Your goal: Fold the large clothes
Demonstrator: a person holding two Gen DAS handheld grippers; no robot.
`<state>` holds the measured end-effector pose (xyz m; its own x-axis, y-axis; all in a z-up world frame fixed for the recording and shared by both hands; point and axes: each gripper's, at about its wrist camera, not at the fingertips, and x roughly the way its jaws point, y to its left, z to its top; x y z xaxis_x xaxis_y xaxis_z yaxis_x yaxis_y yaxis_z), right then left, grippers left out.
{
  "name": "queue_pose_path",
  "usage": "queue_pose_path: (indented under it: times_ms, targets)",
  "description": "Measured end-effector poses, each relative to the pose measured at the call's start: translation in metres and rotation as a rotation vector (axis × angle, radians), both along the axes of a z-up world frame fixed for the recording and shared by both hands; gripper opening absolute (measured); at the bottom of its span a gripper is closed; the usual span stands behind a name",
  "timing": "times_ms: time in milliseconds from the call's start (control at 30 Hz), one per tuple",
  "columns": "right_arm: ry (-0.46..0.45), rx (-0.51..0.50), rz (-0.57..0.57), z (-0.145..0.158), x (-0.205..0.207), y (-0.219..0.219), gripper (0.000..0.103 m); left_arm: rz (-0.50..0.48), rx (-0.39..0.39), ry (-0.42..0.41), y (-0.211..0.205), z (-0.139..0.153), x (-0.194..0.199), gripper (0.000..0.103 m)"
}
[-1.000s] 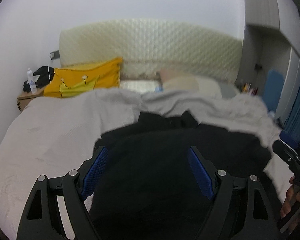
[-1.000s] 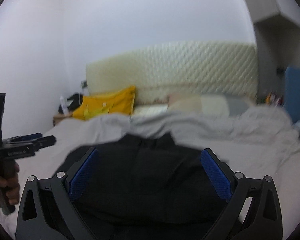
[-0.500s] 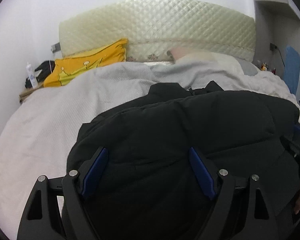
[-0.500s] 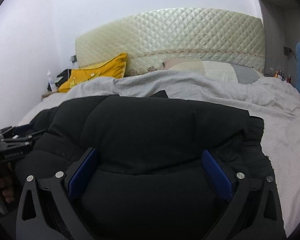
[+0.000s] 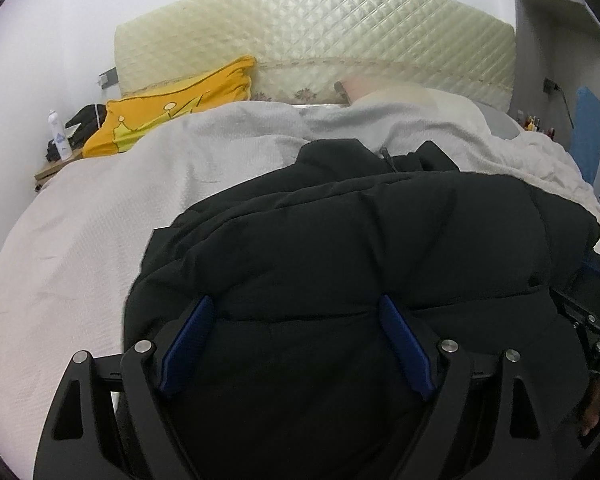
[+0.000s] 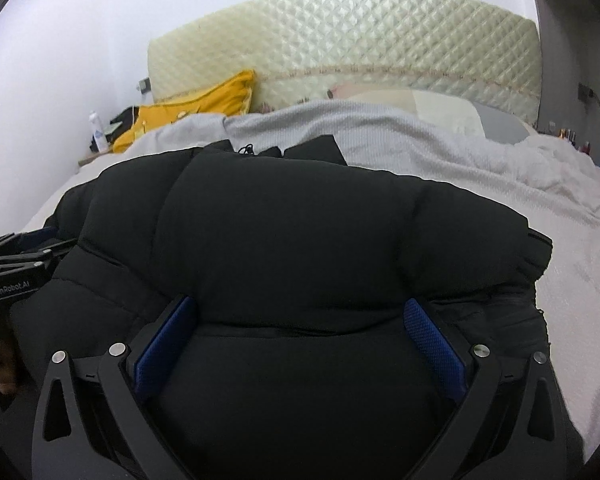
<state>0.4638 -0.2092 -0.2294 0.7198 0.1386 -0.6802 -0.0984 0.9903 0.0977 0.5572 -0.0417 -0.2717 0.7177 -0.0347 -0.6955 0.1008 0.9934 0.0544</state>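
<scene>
Now, what is seen, line by line:

Jacket: a black padded jacket [image 5: 360,248] is laid in a thick bundle on the bed cover [image 5: 100,208]; it is spread across the near part of the bed, and its collar end is turned toward the headboard [image 5: 320,36].

Left gripper: the left gripper [image 5: 296,340] is held low over the near edge of the jacket and is pointed along the bed toward the headboard. Its jaws are spread wide. A puffed fold of the jacket is seen between the blue pads [image 5: 186,344], but it cannot be told if the fabric is pressed by them.

Right gripper: the right gripper [image 6: 300,340] is held in the same direction, just beside the left one, also low at the near edge. Its jaws are spread wide too, and the jacket bulges up between the blue pads [image 6: 434,344]. No firm hold is shown.

Hands: in the left view the other gripper is seen at the right border with some fingers [image 5: 592,412] under it; in the right view the other gripper is seen at the left border, level with the jacket.

Pillow: a yellow pillow [image 5: 172,114] is leaned near the headboard, well apart from the jacket.

Bottle: a white bottle [image 5: 58,136] is stood on a small side table [image 5: 50,168] beside the bed.
</scene>
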Motion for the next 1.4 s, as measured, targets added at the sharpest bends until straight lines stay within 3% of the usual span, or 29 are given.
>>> queue_pose_path:
  times_ms: [133,400,633,867,1100,1233,1400]
  targets:
    - [-0.011,0.017,-0.021,0.033,-0.017,0.002,0.102,0.022,-0.014,-0.029,0.002,0.038,-0.018,0.085]
    - [-0.173,0.022,-0.026,0.169,-0.073,0.014,0.102,0.031,-0.084,-0.177,0.010,0.174,-0.083,0.085]
    - [-0.326,0.008,0.003,0.287,-0.147,0.032,0.102,0.024,-0.109,-0.304,0.012,0.293,-0.166,0.085]
    - [-0.433,0.016,0.018,0.367,-0.222,0.043,0.102,0.012,-0.140,-0.372,0.014,0.373,-0.261,0.085]
    - [-0.467,0.032,0.019,0.389,-0.289,0.043,0.102,-0.010,-0.203,-0.344,0.018,0.389,-0.345,0.085]
    - [-0.442,0.027,0.017,0.375,-0.316,0.041,0.102,-0.014,-0.207,-0.327,0.020,0.377,-0.380,0.085]
    - [-0.385,0.028,0.023,0.339,-0.342,0.038,0.102,-0.014,-0.214,-0.273,0.032,0.340,-0.403,0.085]
